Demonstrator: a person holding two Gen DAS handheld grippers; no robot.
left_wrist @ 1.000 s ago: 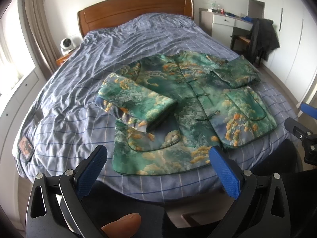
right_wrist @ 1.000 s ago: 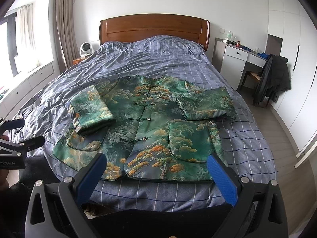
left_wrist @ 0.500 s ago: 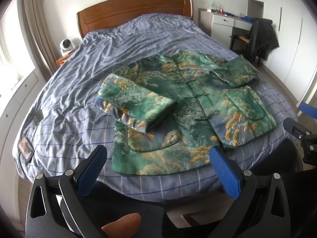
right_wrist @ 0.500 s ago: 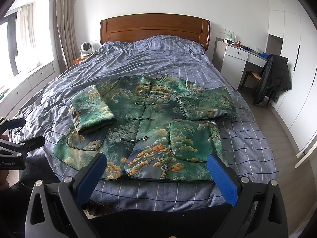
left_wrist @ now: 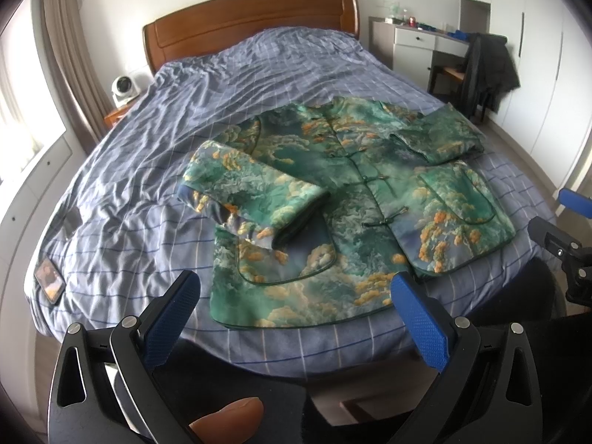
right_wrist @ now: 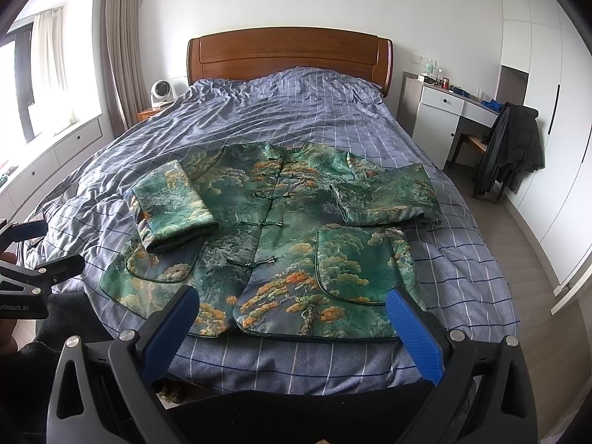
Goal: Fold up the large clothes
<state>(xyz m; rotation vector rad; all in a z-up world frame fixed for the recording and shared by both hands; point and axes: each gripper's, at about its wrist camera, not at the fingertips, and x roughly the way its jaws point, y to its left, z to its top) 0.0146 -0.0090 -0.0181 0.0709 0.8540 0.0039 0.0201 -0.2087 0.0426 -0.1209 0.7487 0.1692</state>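
A green patterned jacket (left_wrist: 355, 199) with orange and white print lies front-up near the foot of the bed (left_wrist: 155, 199), both sleeves folded in over its body. It also shows in the right wrist view (right_wrist: 273, 244). My left gripper (left_wrist: 296, 296) is open and empty, hovering just short of the jacket's hem. My right gripper (right_wrist: 292, 310) is open and empty, also just short of the hem. The left gripper's body shows at the left edge of the right wrist view (right_wrist: 33, 273); the right gripper shows at the right edge of the left wrist view (left_wrist: 562, 244).
The bed (right_wrist: 296, 111) has a blue checked cover and a wooden headboard (right_wrist: 288, 55). A phone (left_wrist: 50, 281) lies near the bed's left corner. A white desk (right_wrist: 455, 111) and a chair with a dark coat (right_wrist: 510, 148) stand to the right. A small fan (right_wrist: 161, 90) sits on the nightstand.
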